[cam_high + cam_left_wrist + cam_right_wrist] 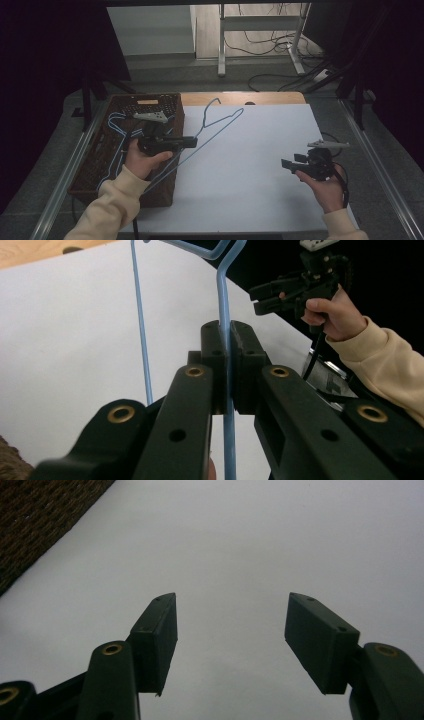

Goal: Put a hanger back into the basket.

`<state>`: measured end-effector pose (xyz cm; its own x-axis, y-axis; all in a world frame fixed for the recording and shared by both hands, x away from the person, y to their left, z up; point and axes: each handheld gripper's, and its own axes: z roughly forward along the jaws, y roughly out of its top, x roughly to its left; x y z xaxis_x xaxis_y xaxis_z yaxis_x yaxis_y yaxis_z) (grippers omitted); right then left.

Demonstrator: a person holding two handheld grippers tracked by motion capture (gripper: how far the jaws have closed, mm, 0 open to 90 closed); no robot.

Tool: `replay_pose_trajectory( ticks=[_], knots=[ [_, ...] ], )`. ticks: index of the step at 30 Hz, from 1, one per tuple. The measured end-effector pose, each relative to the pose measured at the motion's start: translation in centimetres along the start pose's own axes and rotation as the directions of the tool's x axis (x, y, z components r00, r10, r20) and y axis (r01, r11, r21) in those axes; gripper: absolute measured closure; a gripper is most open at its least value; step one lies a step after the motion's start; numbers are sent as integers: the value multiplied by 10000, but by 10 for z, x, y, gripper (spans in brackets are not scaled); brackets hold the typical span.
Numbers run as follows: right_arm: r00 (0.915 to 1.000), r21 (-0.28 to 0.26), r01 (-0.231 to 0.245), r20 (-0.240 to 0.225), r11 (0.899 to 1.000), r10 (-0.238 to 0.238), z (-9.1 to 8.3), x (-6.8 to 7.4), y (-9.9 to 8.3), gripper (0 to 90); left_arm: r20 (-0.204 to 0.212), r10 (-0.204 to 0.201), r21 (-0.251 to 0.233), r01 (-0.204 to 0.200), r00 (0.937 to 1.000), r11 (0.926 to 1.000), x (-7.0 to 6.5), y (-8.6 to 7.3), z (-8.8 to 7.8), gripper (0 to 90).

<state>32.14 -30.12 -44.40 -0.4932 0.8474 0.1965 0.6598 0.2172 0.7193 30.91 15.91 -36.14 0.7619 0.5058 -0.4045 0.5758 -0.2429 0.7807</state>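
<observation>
- Sleeves [117, 202] come in at the near edge, cream-coloured, and at the left one the left gripper [192, 142] has its jaws clamped tight on a thin blue wire hanger [220, 122]. Its own camera shows the wire [223, 325] pinched dead centre between the two black pads.
- Left of that hand sits a dark woven basket [97, 170] with more blue hangers [116, 145] lying inside. The held hanger runs from near the basket's near corner up over the white sheet [250, 170], hook end far from the person. If its low end is caught with the others, I'd expect a pull to drag a second hanger out or tip the basket.
- Thin round wire in flat pads looks like a poor hold to me. The hanger could swivel in the clamp and droop, or slide out altogether if the hand swings quickly.
- Long as the hanger is, its free end could scrape the sheet and ruck it up when lowered at an angle.
- Over at the right, the right gripper [286, 164] hovers above the bare sheet with nothing in it, well apart from the hanger. Its own camera shows the pads [157, 635] spread wide with only white sheet between them.
- If this one comes across to take the wire, a wide-open approach could knock the hanger rather than catch it, since the wire is so narrow a target.
</observation>
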Motion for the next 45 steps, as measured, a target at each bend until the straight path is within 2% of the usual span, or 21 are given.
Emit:
replay_pose_trajectory(
  ticks=[3,4,6,8,9,13,18,19,21,22,26,27,30,31,33,34,41,42,45],
  knots=[
    [10000,-2,3,1,10000,-3,0,0,0,381,-44,32,-141,-33,10000,9999,1,2,-7,865],
    [10000,-12,4,2,10000,-4,0,0,0,381,-102,2,-355,-6,9999,9994,3,5,-16,865],
    [10000,-21,27,9,10000,-27,0,0,0,381,-112,-17,-472,12,9999,9989,4,5,-21,865],
    [10000,-21,-14,10,10000,14,0,0,0,381,-240,-106,-776,87,9997,9969,9,6,-36,865],
    [10000,-21,-14,10,10000,14,0,0,0,381,-240,-106,-776,87,9997,9969,9,6,-36,865],
    [10000,-66,-45,28,10000,45,0,0,0,381,-482,-279,-1213,219,9984,9924,22,3,-59,865],
    [10000,-38,1,37,10000,-1,1,0,0,381,-765,-575,-1429,461,9954,9887,34,-4,-73,865],
    [10000,-65,36,43,10000,-35,1,0,0,381,-887,-618,-1440,486,9941,9884,41,-8,-79,865],
    [10000,-48,15,37,10000,-14,1,1,0,381,-934,-694,-1471,552,9932,9876,44,-10,-81,865],
    [10000,-47,21,45,10000,-21,1,1,0,381,-1009,-803,-1442,653,9916,9874,51,-15,-85,865],
    [10000,-26,3,45,10000,-3,2,1,0,381,-1110,-912,-1382,755,9896,9875,62,-21,-89,865],
    [10000,-1,-8,46,10000,8,2,1,0,381,-1186,-1040,-1431,867,9875,9859,68,-25,-92,865],
    [10000,17,-2,51,10000,2,3,1,0,381,-1239,-1147,-1530,953,9856,9836,75,-30,-96,865],
    [10000,26,-3,57,10000,3,3,1,0,381,-1350,-1296,-1641,1068,9823,9806,81,-33,-101,865],
    [10000,23,-10,59,10000,9,3,1,0,381,-1367,-1386,-1683,1149,9809,9790,84,-35,-103,866],
    [10000,18,-10,62,10000,10,3,1,0,381,-1456,-1513,-1758,1249,9777,9765,90,-39,-106,865],
    [10000,29,-25,83,10000,25,2,0,0,381,-1665,-1758,-1758,1462,9702,9735,101,-49,-109,865],
    [10000,33,-27,85,10000,27,2,0,0,381,-1791,-1813,-1724,1505,9670,9734,104,-52,-110,865],
    [10000,31,-40,91,10000,40,2,0,0,381,-1830,-1933,-1760,1613,9639,9711,107,-54,-111,865]
  ],
)
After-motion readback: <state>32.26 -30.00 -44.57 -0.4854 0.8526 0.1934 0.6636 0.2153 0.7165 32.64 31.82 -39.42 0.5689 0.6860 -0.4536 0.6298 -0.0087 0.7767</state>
